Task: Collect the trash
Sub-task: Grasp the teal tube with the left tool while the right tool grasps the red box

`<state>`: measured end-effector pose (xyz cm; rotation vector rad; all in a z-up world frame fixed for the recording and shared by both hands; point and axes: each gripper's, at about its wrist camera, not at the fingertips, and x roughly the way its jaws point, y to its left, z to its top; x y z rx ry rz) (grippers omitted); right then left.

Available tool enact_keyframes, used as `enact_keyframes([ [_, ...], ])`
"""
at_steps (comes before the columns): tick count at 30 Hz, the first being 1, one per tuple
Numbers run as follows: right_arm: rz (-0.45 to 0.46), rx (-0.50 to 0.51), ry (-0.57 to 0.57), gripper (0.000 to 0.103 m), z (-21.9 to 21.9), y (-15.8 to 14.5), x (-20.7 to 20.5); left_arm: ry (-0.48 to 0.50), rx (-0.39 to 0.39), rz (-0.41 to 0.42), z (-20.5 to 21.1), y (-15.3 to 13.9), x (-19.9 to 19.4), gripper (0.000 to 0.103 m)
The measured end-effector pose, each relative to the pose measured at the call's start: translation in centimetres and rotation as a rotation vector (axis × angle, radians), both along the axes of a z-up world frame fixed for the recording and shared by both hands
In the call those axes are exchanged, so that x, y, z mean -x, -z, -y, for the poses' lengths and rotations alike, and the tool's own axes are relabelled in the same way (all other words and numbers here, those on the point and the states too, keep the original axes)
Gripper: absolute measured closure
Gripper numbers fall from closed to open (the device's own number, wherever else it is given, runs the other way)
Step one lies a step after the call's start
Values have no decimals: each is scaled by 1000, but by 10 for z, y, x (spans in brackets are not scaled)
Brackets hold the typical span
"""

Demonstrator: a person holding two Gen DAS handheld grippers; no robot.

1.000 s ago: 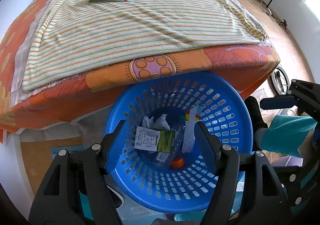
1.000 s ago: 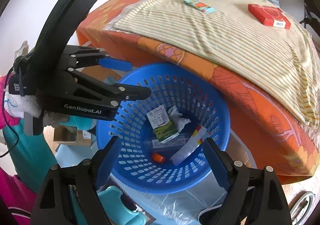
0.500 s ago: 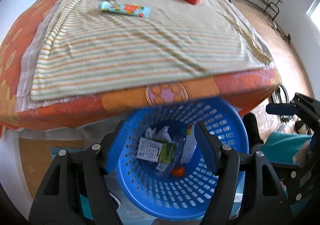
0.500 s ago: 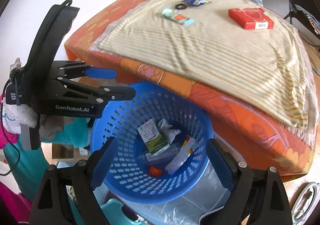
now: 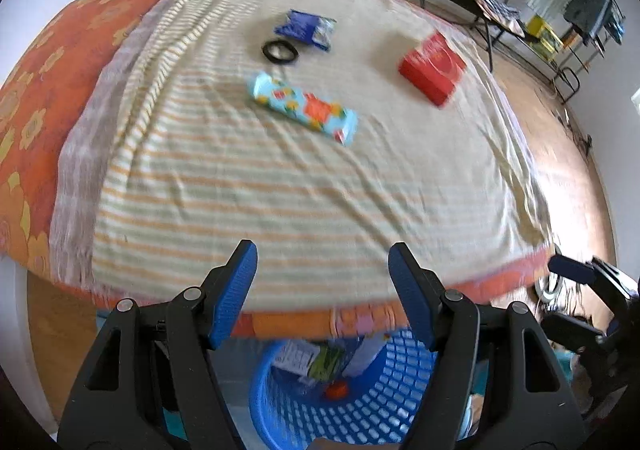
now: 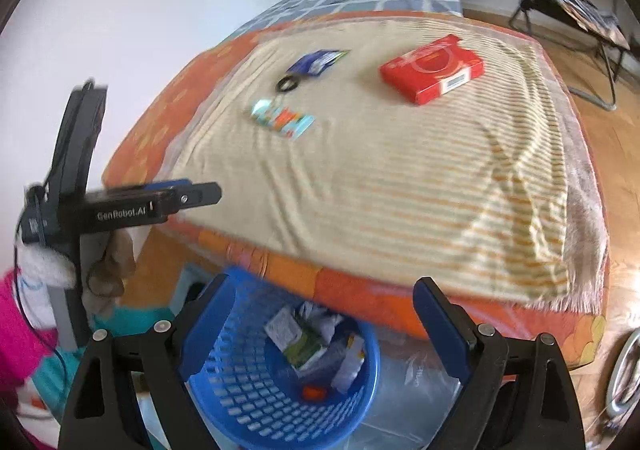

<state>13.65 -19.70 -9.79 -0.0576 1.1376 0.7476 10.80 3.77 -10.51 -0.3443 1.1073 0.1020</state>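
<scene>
Both grippers, left gripper [image 5: 322, 270] and right gripper [image 6: 320, 308], are spread empty above a blue basket [image 6: 256, 402] holding trash, facing wrappers [image 5: 305, 107] left on the bed [image 5: 280, 189].

My blue perforated basket [image 6: 280, 402] sits on the floor against the foot of the bed, holding a green-and-white carton [image 6: 298, 342], crumpled paper and a small orange bit. Up on the striped sheet, beyond the basket, lie a floral turquoise wrapper [image 5: 306, 108], a black ring [image 5: 279, 51], a dark blue packet [image 5: 306, 29] (touching the ring, as far as I can tell) and a red box [image 5: 432, 67], set apart.
</scene>
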Motion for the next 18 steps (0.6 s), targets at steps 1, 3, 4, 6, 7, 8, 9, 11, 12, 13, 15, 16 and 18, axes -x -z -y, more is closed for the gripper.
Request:
enact_keyframes([
  [1,-17,-16,23,11,1,-3,-10,-16,4,-1,-5,0,-7,33],
  [3,-30,-32,60,11,2,-7,-22,-40,17,-2,-13,3,-16,33],
  [4,-31,-34,77,11,2,-9,-29,-52,28,-4,-17,4,-22,33],
  [6,-29,-31,98,11,-2,-13,-46,-78,52,-5,-26,7,-36,33],
  [7,-26,-28,105,11,-3,-15,-53,-82,57,-5,-28,8,-40,33],
  [8,-22,-24,116,11,-5,-16,-62,-89,65,-4,-32,9,-46,33],
  [9,-22,-22,128,11,-8,-17,-72,-100,74,-2,-35,10,-54,33],
  [11,-41,-35,158,11,-10,-16,-92,-115,93,-4,-41,14,-65,33],
  [12,-59,-51,181,11,-10,-14,-103,-119,99,-7,-42,16,-69,33],
  [13,-74,-61,202,11,-10,-13,-112,-125,109,-19,-44,20,-77,33],
  [15,-99,-77,266,11,-9,-9,-136,-137,118,-28,-47,26,-87,33],
  [16,-108,-87,287,11,-8,-7,-144,-139,123,-37,-49,29,-92,33],
  [18,-128,-100,326,11,-8,-2,-165,-151,128,-44,-52,33,-99,33],
])
